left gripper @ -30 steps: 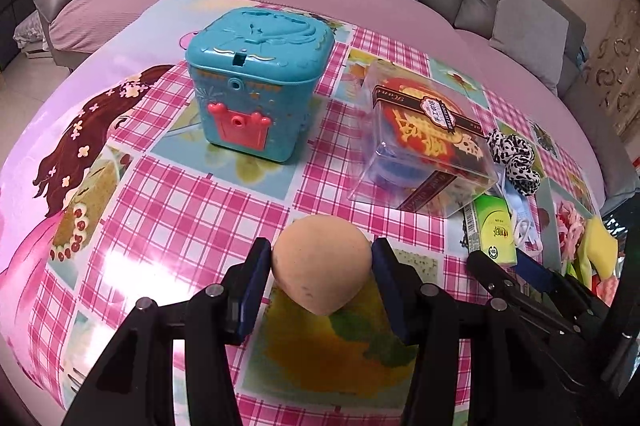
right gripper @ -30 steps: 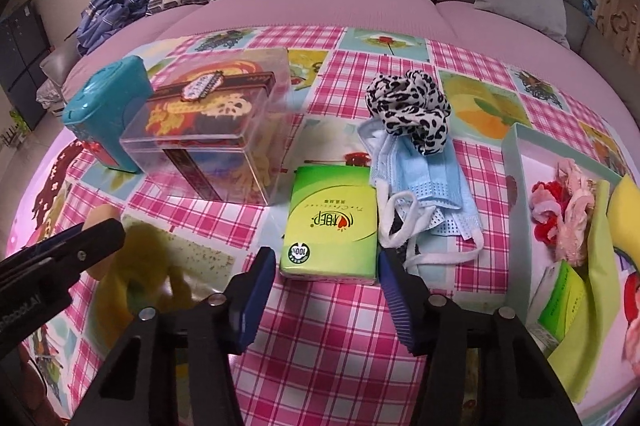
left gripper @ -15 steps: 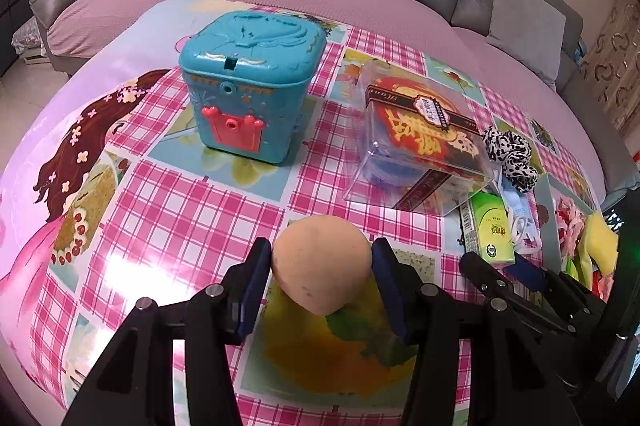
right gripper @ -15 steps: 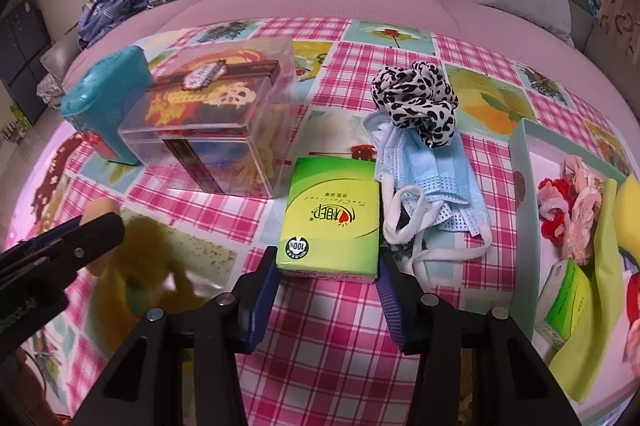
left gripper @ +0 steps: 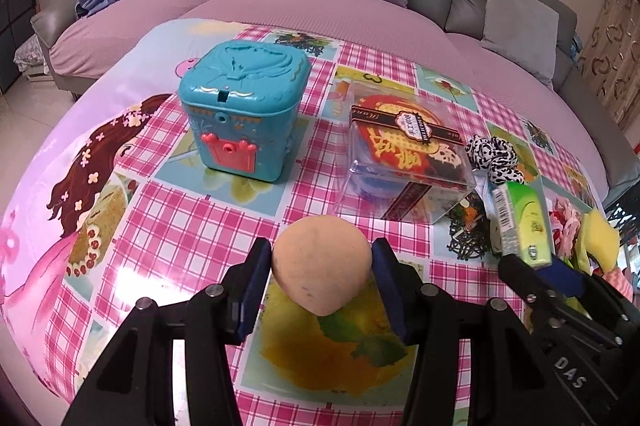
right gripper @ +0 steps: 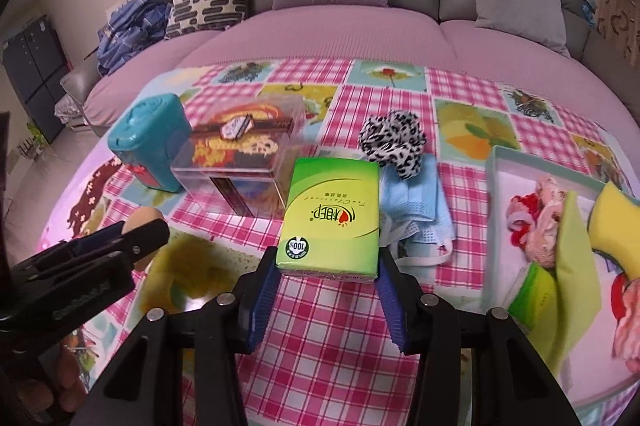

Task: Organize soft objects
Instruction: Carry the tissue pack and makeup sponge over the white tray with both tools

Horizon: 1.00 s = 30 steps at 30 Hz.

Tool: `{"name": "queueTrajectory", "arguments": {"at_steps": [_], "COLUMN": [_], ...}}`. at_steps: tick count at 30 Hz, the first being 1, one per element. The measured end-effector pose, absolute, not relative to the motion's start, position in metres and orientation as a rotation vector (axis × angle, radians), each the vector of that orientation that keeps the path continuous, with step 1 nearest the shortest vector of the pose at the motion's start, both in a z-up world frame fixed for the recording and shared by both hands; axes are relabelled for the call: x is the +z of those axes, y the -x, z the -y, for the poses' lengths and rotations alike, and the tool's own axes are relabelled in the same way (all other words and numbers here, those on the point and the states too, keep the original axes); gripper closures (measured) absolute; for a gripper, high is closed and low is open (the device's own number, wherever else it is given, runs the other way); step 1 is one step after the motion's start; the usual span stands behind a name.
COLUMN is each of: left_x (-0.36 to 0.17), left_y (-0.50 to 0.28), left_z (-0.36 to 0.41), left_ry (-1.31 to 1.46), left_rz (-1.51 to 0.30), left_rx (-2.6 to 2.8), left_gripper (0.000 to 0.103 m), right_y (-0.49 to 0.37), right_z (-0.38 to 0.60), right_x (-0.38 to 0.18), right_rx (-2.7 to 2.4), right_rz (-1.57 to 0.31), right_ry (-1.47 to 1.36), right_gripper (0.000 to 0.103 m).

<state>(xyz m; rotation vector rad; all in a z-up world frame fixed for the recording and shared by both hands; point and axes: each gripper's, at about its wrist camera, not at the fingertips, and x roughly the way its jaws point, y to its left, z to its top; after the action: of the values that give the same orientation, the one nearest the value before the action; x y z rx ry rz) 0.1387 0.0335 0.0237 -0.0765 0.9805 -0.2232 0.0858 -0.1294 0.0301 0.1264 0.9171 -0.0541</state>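
My left gripper is shut on a peach egg-shaped sponge, held just above the checked tablecloth. That sponge peeks out behind the left gripper's fingers in the right wrist view. My right gripper is shut on the near end of a green tissue pack, which is raised off the cloth and tilted. A leopard-print scrunchie and blue face masks lie just beyond it.
A teal toy box and a clear plastic gift box stand at mid-table. At the right, a pale tray holds pink scrunchies, a yellow sponge and a green cloth. A sofa with cushions curves around the table's far side.
The right gripper's pads closed onto the green tissue pack and lifted it off the cloth. The left gripper kept holding the sponge in about the same place.
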Motion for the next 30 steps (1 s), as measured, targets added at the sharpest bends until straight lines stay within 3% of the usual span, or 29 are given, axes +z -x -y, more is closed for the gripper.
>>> {"name": "queueTrajectory", "arguments": {"at_steps": [13, 30], "left_x": [0.043, 0.069], "left_y": [-0.129, -0.120], "left_z": [-0.003, 0.092], "left_ry": [-0.003, -0.182], "left_rz": [-0.934, -0.892], "left_rx": [-0.267, -0.409], "left_gripper": [0.049, 0.049], "right_y": [-0.064, -0.033], "right_z": [0.170, 0.253], "right_x": [0.053, 0.056], "right_rx": [-0.128, -0.320], "right_rz": [-0.854, -0.818], "right_ry": [-0.194, -0.331], "right_gripper": [0.053, 0.053]}}
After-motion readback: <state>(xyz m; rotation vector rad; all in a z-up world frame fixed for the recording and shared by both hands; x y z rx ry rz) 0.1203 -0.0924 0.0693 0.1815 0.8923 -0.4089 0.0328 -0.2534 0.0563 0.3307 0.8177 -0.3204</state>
